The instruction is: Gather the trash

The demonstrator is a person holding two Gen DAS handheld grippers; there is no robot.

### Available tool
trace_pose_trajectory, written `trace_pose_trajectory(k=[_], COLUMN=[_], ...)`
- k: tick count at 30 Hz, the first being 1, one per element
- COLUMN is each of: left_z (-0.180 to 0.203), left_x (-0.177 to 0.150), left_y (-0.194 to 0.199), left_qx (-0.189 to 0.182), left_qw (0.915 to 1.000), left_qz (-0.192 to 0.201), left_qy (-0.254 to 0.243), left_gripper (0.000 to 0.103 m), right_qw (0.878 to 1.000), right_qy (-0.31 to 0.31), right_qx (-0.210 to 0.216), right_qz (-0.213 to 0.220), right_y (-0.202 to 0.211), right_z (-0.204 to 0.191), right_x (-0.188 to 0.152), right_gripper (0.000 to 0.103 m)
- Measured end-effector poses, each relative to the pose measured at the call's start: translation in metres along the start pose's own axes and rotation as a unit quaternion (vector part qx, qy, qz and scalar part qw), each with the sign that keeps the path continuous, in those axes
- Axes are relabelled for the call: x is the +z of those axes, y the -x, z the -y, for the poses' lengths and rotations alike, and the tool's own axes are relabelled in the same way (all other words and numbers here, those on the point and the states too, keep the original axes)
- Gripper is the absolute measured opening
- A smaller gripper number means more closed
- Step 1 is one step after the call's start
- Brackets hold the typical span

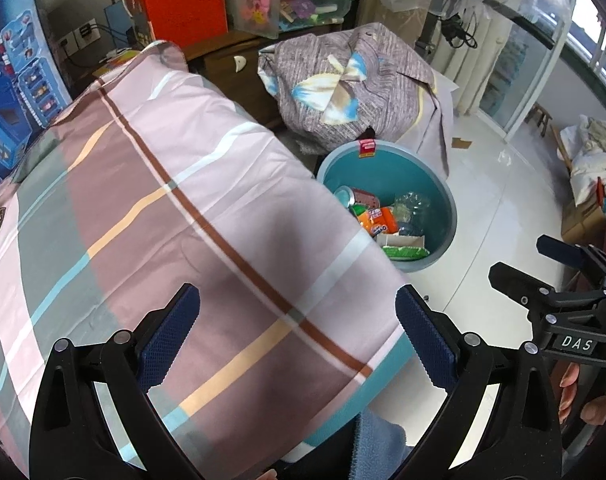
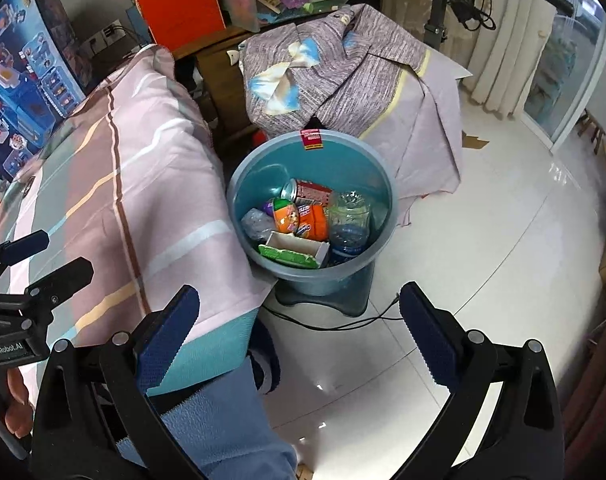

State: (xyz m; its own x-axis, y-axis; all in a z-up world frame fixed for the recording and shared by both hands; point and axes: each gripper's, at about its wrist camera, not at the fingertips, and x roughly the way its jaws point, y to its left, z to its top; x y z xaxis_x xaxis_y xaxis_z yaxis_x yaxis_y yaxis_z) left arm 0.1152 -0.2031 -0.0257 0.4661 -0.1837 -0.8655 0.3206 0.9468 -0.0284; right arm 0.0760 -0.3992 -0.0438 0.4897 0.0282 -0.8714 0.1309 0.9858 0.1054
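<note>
1. Left wrist view: left gripper (image 1: 297, 334), jaws spread wide and holding nothing, hangs over the plaid bedsheet (image 1: 151, 208); the teal bin (image 1: 443, 196) sits centre-right, partly hidden.
2. Right wrist view: right gripper (image 2: 299, 332), equally wide and empty, faces the whole bin (image 2: 239, 184) mid-frame with the can (image 2: 309, 192), orange wrapper (image 2: 303, 220), clear bottle (image 2: 349, 220) and carton (image 2: 295, 250) inside.

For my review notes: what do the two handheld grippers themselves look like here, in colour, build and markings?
Both match: the left gripper and the right gripper have black plastic linkage arms with silver rivets, and jaws faced with dark blue, diamond-textured pads with toothed edges. The left body carries a "GenRobot.AI" label, the right a white "DAS" tag. Bare fingers hold each; no cables show.
</note>
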Motion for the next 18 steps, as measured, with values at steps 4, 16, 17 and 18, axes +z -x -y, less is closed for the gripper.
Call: trace_pose_trajectory(k=[4,16,17,18], left_z=[-0.006,-0.02,-0.02,-0.021], left_x=[-0.008,-0.014,-0.014,-0.014], left_y=[0.007,0.0,0.0,-0.001], left_qx=[0.0,-0.008,-0.008,-0.007], left_qw=[1.0,0.9996,0.9996,0.9996], left_qz=[0.004,-0.004,-0.005,-0.006], left_qy=[0.003,0.025,0.026,0.027], left_gripper=[0.098,0.099,0.099,0.099], right_qw=[1.0,1.0,1.0,1.0], right_qy=[-0.002,0.017,0.019,0.02], right_qx=[-0.002,-0.014,-0.014,-0.015], right_qz=[-0.003,-0.011,-0.011,-0.011], right_y=[0.002,-0.003,-0.003,-0.003], right_z=[-0.007,-0.026,-0.027,-0.028], right_x=[-0.003,-0.006,-0.006,-0.006], right_gripper=[0.096,0.096,0.096,0.096])
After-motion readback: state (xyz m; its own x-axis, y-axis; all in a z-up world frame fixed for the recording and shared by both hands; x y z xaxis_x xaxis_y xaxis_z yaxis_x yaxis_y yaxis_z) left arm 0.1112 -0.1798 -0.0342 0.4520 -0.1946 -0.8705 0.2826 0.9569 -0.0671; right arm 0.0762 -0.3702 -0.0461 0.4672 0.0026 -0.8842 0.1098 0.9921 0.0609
